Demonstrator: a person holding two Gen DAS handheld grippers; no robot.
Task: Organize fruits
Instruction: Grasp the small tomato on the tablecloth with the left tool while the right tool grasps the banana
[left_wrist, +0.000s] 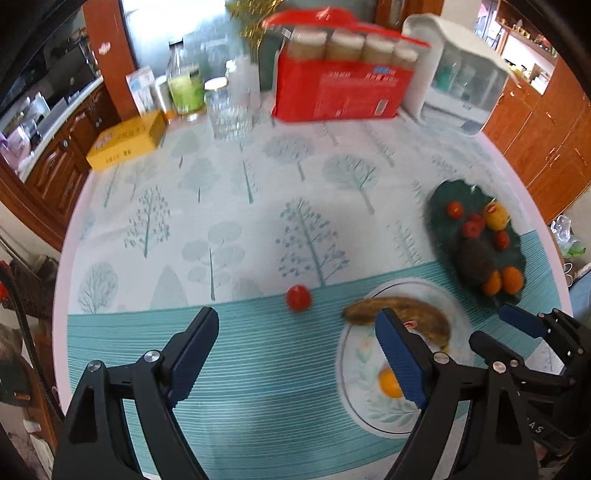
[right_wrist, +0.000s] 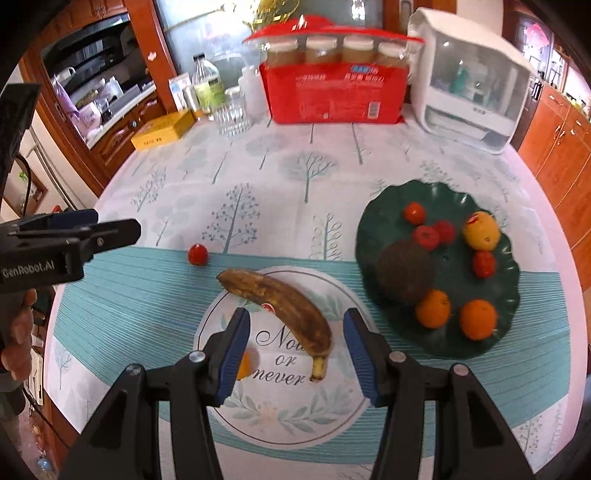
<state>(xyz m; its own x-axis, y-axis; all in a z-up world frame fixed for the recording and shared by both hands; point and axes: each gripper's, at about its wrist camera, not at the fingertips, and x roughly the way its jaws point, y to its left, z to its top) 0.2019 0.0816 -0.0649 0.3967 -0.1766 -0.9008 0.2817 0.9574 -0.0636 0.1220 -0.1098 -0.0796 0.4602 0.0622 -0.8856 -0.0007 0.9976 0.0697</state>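
Observation:
My left gripper (left_wrist: 295, 354) hangs open above the teal stripe of the tablecloth, nothing between its fingers. A small red tomato (left_wrist: 298, 298) lies alone just beyond it. To its right a white plate (left_wrist: 354, 402) holds a browned banana (left_wrist: 402, 312) and a small orange fruit (left_wrist: 389, 382). My right gripper (right_wrist: 297, 354) is open over that white plate (right_wrist: 229, 417). The stem end of the banana (right_wrist: 280, 306) lies between its pads without touching them, and the orange fruit (right_wrist: 246, 363) peeks from behind the left pad. A green plate (right_wrist: 391, 218) carries several fruits.
At the back of the table stand a red box of jars (right_wrist: 332, 92), a white plastic case (right_wrist: 472, 92), a glass (right_wrist: 232, 114), a bottle (right_wrist: 208, 86) and a yellow box (right_wrist: 164, 129). Wooden cabinets (right_wrist: 561, 147) line the right. The left gripper (right_wrist: 114, 225) shows at the left edge.

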